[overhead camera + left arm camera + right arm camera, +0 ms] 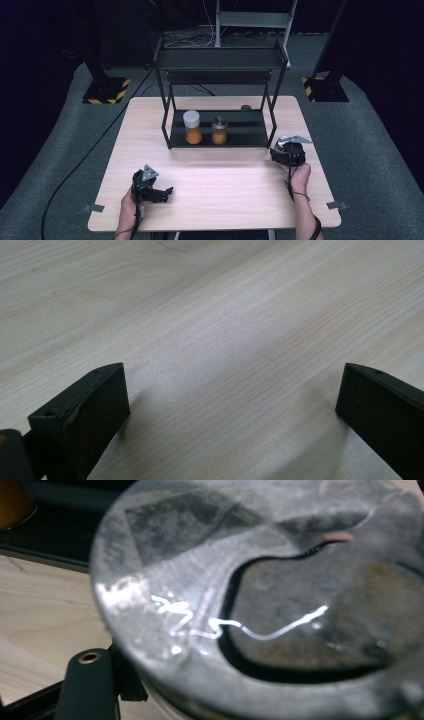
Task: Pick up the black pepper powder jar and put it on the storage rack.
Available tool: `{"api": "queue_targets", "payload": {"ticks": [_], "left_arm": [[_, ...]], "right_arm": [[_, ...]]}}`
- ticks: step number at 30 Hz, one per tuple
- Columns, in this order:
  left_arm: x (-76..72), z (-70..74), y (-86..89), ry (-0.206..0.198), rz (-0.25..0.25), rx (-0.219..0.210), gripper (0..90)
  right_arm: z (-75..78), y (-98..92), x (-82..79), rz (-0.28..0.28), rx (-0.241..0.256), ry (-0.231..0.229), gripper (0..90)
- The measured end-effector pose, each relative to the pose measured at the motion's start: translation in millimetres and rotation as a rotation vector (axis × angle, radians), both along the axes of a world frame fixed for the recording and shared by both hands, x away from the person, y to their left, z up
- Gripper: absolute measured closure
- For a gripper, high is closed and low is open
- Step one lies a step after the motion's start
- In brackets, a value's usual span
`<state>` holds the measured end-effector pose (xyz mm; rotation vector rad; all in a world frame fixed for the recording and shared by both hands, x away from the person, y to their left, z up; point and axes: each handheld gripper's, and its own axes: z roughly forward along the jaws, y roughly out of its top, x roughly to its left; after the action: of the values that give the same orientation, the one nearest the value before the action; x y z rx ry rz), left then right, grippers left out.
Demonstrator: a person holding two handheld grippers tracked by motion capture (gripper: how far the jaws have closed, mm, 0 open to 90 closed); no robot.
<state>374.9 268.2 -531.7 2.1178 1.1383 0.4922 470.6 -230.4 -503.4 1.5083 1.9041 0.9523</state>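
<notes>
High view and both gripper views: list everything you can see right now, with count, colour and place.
Jars: two, orange contents, on the rack's lower shelf, side by side.
Third jar: one, silvery lid, in the right gripper.
Rack: one, black, two shelves, far middle of table.
Table: one, light wood.
Left gripper: black, open, low over the near left of the table.
Right gripper: black, by the rack's right leg.

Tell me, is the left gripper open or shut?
Open. In its own view the left gripper has its two black jaws wide apart, with bare table between them and nothing held.
</notes>
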Motion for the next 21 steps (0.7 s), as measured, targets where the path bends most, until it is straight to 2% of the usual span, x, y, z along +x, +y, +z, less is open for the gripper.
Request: {"api": "queue_targets", "payload": {"ticks": [2, 21], "left_arm": [[0.1, 0.0, 0.0, 0.0, 0.0, -0.001, 0.4], [0.0, -0.1, -0.1, 0.0, 0.001, -0.003, 0.5]], "right_arm": [[0.2, -0.8, -0.6, 0.002, 0.012, 0.0, 29.9], [15.8, -3.0, -8.5, 0.031, 0.022, -0.023, 29.9]]}}
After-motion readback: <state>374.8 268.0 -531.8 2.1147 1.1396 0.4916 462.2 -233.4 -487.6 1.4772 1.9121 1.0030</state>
